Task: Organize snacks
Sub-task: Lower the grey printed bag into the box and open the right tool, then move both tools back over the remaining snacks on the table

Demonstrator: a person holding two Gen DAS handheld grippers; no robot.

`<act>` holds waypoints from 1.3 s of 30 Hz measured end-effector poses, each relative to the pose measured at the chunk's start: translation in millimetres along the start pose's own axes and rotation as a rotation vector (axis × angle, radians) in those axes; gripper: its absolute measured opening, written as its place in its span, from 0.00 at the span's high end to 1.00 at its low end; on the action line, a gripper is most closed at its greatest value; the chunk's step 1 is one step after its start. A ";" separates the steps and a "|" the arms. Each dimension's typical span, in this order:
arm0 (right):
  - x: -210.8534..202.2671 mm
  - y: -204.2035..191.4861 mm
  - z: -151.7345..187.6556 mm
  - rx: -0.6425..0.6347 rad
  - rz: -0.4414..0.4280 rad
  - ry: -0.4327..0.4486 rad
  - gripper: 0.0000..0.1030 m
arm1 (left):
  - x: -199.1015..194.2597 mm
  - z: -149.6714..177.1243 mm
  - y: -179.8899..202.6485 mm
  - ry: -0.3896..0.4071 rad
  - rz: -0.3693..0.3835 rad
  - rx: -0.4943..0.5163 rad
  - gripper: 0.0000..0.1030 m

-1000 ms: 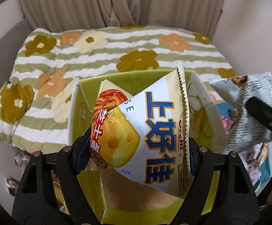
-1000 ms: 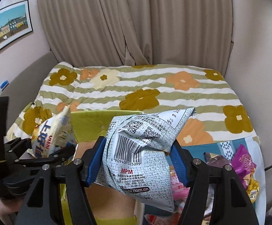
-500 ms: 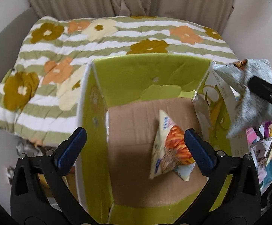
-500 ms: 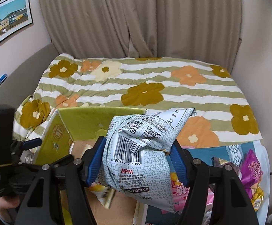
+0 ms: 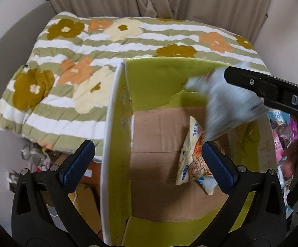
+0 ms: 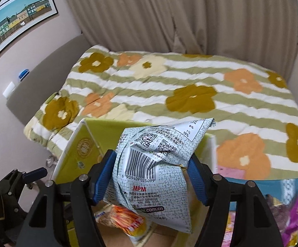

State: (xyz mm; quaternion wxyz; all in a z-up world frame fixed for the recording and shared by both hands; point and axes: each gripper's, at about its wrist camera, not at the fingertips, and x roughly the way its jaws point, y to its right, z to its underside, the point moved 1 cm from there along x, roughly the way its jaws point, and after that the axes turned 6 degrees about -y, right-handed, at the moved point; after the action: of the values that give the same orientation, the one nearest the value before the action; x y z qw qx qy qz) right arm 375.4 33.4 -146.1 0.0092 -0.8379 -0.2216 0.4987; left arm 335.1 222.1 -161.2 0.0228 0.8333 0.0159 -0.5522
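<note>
Since a second ago, the yellow chip bag (image 5: 192,156) has left the left gripper (image 5: 146,162) and now lies on the cardboard floor of the green box (image 5: 116,123), at 4 o'clock in the left wrist view. Left gripper is released, jaws wide, nothing between them. Right gripper (image 6: 153,177) has moved over the box; its jaws are opening with the grey-white snack bag (image 6: 153,170) between them, pads touching its sides. Loose snacks (image 6: 292,212) lie at 4 o'clock beside the box. Floral bedspread (image 6: 190,94) at 12 o'clock.

Both wrist views – down into box (image 5: 116,123)
</note>
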 end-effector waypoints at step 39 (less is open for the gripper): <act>-194.4 3.7 107.5 0.153 0.224 0.214 0.02 | -154.9 80.1 49.7 0.225 0.141 0.156 0.00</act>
State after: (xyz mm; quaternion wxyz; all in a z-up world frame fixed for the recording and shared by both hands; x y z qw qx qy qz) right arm 207.9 -66.0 -39.3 0.0410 -0.9025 -0.0861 0.4199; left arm 203.6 167.7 -48.6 -0.0052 0.8883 -0.0828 -0.4518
